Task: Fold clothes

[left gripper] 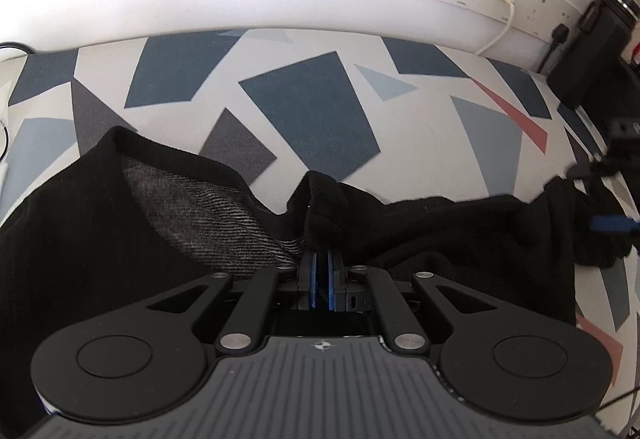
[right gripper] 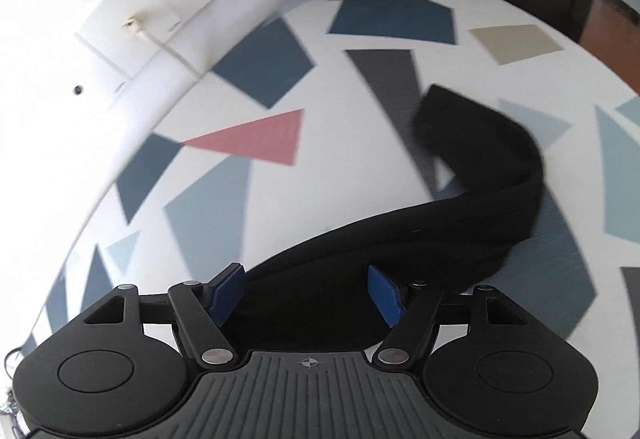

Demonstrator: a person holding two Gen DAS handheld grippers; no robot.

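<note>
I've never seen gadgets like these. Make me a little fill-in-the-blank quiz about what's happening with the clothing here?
1. The garment being folded is ____ in colour.
2. The left gripper is ____ on a bunch of the garment.
3. The right gripper has its blue pads spread ____, with cloth lying between them.
4. The patterned surface under the garment has one reddish shape among mostly ____ ones.

Missing words: black; shut; open; blue

Left gripper [left gripper: 320,259]: matte black body, twin round side discs, angled link arms with silver pivot screws, blue pads on black fingers, grey ribbed centre plate bearing small crosshair mark. Right gripper [right gripper: 306,289]: identical build, same black housing, silver screws, blue pads, ribbed grey plate, crosshair.
</note>
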